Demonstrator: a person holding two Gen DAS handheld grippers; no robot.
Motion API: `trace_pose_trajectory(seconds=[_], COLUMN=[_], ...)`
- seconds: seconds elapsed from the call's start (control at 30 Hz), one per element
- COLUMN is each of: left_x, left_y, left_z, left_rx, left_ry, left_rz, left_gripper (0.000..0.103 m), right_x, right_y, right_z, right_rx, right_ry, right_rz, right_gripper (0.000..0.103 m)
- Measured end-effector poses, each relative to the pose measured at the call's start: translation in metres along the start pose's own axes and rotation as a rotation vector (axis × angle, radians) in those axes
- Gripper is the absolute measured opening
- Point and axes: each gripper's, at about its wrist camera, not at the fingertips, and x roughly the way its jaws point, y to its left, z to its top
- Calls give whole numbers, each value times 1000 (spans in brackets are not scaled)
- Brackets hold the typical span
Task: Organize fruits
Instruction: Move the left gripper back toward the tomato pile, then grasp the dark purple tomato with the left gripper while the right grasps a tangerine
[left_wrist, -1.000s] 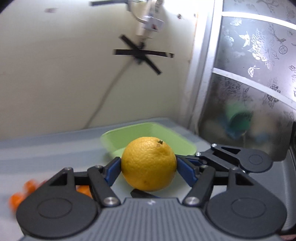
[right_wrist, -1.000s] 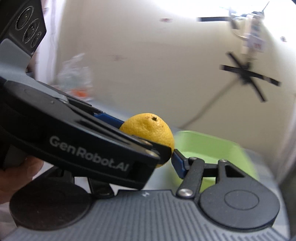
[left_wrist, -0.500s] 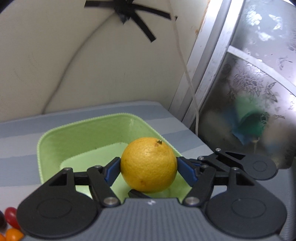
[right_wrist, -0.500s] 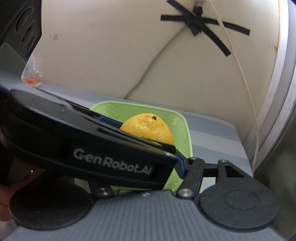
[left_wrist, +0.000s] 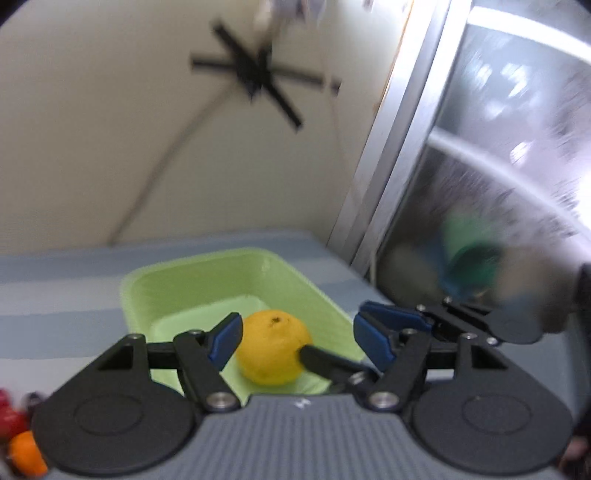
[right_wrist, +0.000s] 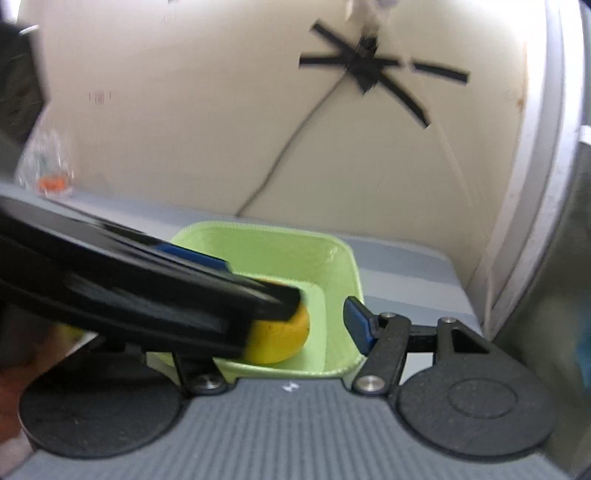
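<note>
A yellow-orange citrus fruit (left_wrist: 271, 349) lies on the floor of the light green tray (left_wrist: 207, 288), near its front wall. My left gripper (left_wrist: 299, 341) is open above it. Its left pad (left_wrist: 225, 339) is close beside the fruit, and its right pad (left_wrist: 373, 345) stands well off. A black finger of the right gripper (left_wrist: 325, 363) reaches in from the right and meets the fruit's side. In the right wrist view the left gripper's body covers half the fruit (right_wrist: 284, 339). The right gripper (right_wrist: 291, 325) is open, and its visible pad (right_wrist: 356, 325) is apart from the fruit over the tray (right_wrist: 277, 251).
Small red and orange fruits (left_wrist: 22, 454) lie on the grey striped table at the near left. A cream wall with black tape stands behind the tray, and a metal door frame (left_wrist: 391, 166) with frosted glass rises on the right. A clear bag (right_wrist: 51, 173) sits far left.
The fruit has dropped from between the left gripper's pads and now lies in the tray. Both grippers have pulled back a little, and the picture is blurred by motion.
</note>
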Motion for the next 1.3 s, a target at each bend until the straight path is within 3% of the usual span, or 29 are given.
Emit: trace_pose_trajectory(seconds=[0.07, 0.13, 0.23, 0.37, 0.47, 0.57, 0.7, 0.93, 1.13, 1.2, 1.3], left_x=[-43, -86, -131, -162, -176, -183, -173, -131, -98, -94, -93], left_y=[12, 31, 59, 79, 92, 101, 114, 134, 147, 147, 147], left_z=[-9, -22, -48, -87, -111, -124, -118, -112, -110, -112, -114], left_rx=[-5, -8, 2, 68, 41, 3, -61, -32, -33, -19, 0], left_ry=[-59, -108, -99, -19, 9, -28, -37, 22, 79, 73, 67], left_rz=[3, 58, 243, 540, 608, 613, 562, 414, 369, 383, 396], left_gripper=[72, 73, 74, 76, 81, 81, 81, 62, 48, 46, 31], right_x=[-23, -47, -68, -71, -60, -52, -40, -9, 15, 21, 28], right_y=[1, 11, 32, 73, 101, 131, 150, 161, 175, 178, 181], right_z=[-3, -12, -29, -48, -54, -58, -59, -41, -35, -33, -33], right_rx=[51, 104, 154, 166, 157, 118, 92, 51, -12, -19, -33], right_ry=[-53, -95, -126, -104, -77, -51, -23, 11, 58, 67, 78], right_rz=[17, 68, 144, 228, 268, 261, 245, 200, 187, 185, 172], right_gripper=[65, 65, 61, 41, 33, 30, 29, 30, 31, 38, 43])
